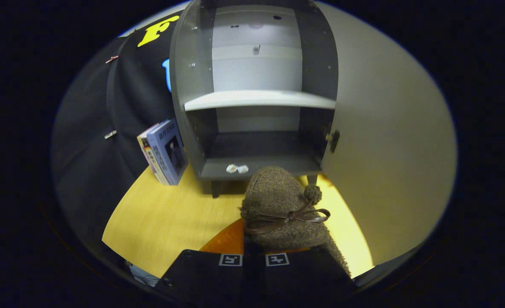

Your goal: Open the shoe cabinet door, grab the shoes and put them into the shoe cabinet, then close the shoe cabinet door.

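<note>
The gripper (pixel 254 252), fingers clamped on the fuzzy brown shoe (pixel 278 205), should carry it level (toe first) onto the cabinet (pixel 252 167) bottom shelf, clear of the open door (pixel 385 141).

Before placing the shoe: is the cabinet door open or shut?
Open: the door is swung aside, baring the shelf; the gripper holds the shoe.

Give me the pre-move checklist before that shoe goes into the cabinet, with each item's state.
1. Cabinet door swung open: ok.
2. Shoe held between the fingers of the gripper: looks ok; contact itself is hidden.
3. Shoe toe points at the cabinet opening: ok.
4. Lower compartment free: not quite; two small pale items lie on its front edge.
5. Shelf above bare: ok.
6. Books beside the cabinet out of the path: ok.
</note>
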`<state>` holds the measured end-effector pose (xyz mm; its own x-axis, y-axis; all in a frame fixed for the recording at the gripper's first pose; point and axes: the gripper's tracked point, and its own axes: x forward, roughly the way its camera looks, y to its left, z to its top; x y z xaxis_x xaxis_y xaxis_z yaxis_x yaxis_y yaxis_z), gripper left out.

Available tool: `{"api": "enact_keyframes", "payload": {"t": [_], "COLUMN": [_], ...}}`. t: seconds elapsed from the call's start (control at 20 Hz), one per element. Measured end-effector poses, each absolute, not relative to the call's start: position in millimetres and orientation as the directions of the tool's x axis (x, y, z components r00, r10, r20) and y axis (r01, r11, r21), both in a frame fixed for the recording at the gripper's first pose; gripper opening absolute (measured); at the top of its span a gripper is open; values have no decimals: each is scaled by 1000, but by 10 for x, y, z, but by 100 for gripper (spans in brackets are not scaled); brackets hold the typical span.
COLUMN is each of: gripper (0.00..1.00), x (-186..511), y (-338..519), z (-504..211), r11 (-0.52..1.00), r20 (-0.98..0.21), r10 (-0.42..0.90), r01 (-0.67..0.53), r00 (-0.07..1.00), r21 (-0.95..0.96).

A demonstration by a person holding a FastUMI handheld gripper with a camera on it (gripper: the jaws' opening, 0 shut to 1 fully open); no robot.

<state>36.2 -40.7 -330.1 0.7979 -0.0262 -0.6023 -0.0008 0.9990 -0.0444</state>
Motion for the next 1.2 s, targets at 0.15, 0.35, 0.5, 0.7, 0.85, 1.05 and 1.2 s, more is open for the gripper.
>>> {"api": "enact_keyframes", "payload": {"t": [0.15, 0.35, 0.5, 0.7, 0.85, 1.05, 1.2], "gripper": [5, 5, 5, 5, 5, 5, 5], "x": [590, 888, 1108, 1496, 1880, 2547, 3076], "y": [-428, -443, -432, -365, -319, -296, -293], "z": [-2971, -2611, -2450, -2253, -2104, -1860, -1846], "r11": [999, 999, 999, 999, 999, 999, 999], "r20": [-576, -540, -521, -514, -504, -472, -487], "r10": [-35, -38, -44, -36, -29, -33, -39], "r01": [11, 39, 43, 31, 32, 44, 51], "r00": [817, 841, 853, 857, 863, 881, 872], "r21": [-46, -10, -14, -19, -3, 14, 11]}}
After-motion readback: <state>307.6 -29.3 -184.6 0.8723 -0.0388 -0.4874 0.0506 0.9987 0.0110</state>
